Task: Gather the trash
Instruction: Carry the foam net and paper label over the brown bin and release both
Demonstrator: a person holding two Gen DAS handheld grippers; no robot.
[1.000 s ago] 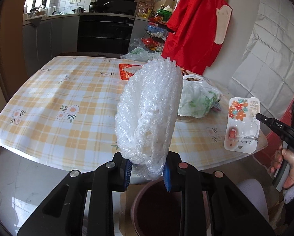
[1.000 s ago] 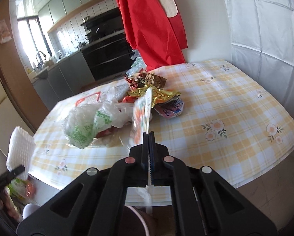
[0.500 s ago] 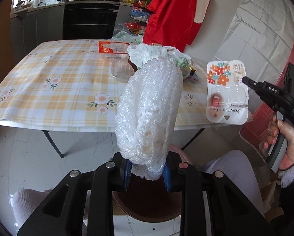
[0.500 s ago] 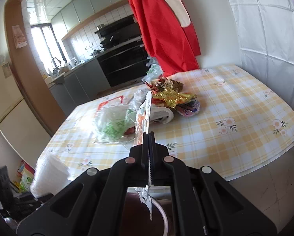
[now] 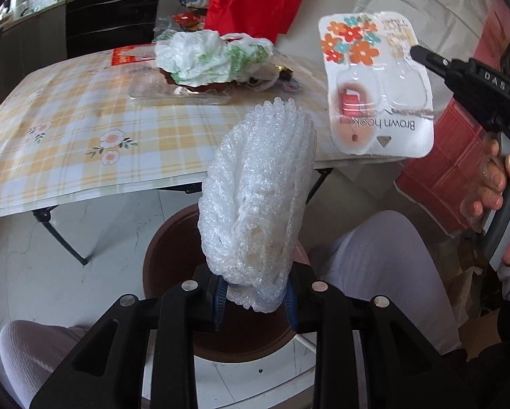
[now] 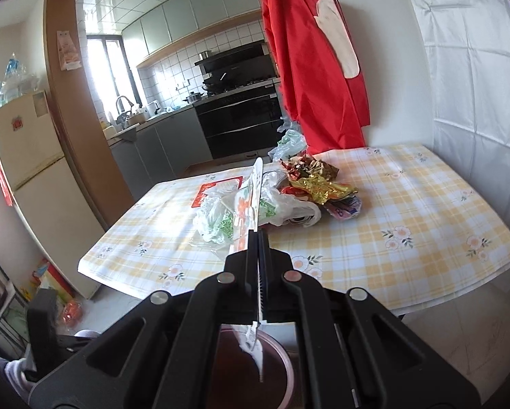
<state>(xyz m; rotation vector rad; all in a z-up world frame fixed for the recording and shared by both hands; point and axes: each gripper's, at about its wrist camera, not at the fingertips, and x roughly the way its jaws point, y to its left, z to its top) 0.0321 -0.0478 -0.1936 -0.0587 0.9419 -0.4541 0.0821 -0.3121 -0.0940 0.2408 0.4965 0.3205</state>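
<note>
My left gripper (image 5: 255, 301) is shut on a white foam net wrap (image 5: 260, 201) and holds it upright over a round brown trash bin (image 5: 173, 242) on the floor. My right gripper (image 6: 257, 238) is shut on a flat blister card printed with flowers and "Brown hook" (image 5: 377, 81), seen edge-on in the right wrist view (image 6: 255, 197). It also hangs above the bin (image 6: 282, 358). More trash lies on the checked table (image 6: 408, 211): a white and green plastic bag (image 5: 214, 56), gold and red wrappers (image 6: 316, 180).
A red apron (image 6: 309, 51) hangs on the wall behind the table. The person's knees (image 5: 384, 255) flank the bin. Folding table legs (image 5: 60, 235) stand left of the bin. A fridge (image 6: 33, 184) and kitchen counters sit further back.
Both grippers have pulled back from the table and lowered toward the bin, still holding their items. The bin now shows more fully under the foam wrap.
</note>
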